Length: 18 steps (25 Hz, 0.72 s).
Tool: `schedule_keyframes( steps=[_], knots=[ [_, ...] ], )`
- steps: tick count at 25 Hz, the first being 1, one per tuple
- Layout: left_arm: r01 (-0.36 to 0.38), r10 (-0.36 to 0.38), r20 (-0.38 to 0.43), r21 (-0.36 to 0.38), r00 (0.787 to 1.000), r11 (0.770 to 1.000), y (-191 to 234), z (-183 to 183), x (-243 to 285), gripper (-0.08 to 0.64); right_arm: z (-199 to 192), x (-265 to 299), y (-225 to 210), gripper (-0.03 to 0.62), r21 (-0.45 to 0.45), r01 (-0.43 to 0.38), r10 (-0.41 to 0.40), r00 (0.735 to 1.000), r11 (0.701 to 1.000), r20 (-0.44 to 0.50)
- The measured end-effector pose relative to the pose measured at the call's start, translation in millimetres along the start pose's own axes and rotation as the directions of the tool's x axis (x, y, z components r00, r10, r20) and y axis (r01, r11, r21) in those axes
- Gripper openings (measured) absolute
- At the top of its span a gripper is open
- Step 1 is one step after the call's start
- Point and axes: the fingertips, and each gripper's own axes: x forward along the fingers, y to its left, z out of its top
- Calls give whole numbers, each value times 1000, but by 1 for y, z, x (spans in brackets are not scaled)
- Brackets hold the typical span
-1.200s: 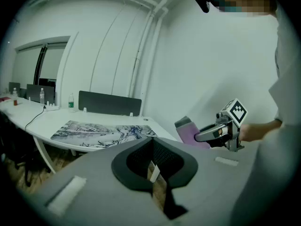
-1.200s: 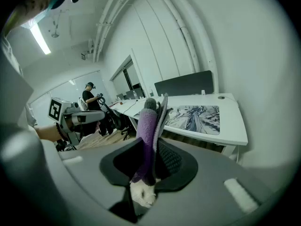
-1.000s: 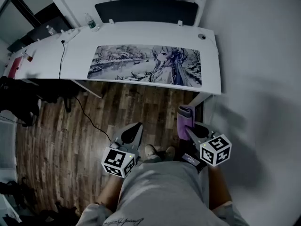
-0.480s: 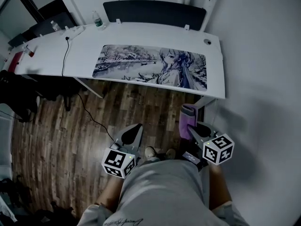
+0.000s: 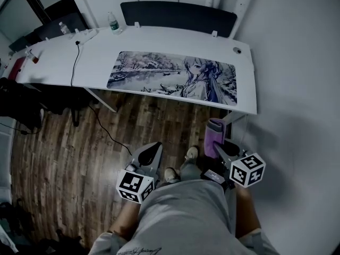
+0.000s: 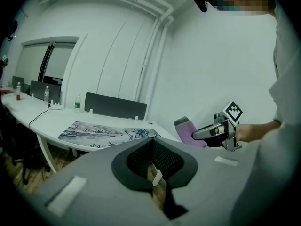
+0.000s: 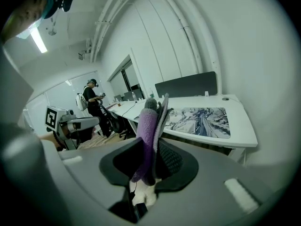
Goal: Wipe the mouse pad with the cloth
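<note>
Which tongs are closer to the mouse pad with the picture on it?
Right. The right tongs, gripping the purple cloth, hang just off the desk near the right end of the mouse pad. The left tongs are farther back, over the wood floor.

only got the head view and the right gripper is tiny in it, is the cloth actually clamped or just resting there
observer: clamped. The right gripper view shows the right gripper with its jaws shut on the purple cloth, which sticks up past the tips.
operator: and the left one, anything in it
observer: nothing. In the left gripper view the left gripper has its jaws together, with only wood floor showing below the tips.
operator: anyone near the desk
observer: the right gripper view shows a person standing by the far desks, well away from the mouse pad.
</note>
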Motion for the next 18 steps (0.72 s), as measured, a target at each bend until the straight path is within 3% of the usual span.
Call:
schedule_keyframes(
  steps=[10,18],
  knots=[
    [8,-8,-24,3,1000,1000,31,8,54,18,13,42,-43,94,47,8,-8,1000,999,-11],
    [9,-8,-45,27,999,1000,70,36,139,18,64,97,-117,95,59,22,-21,1000,998,-8]
  ],
)
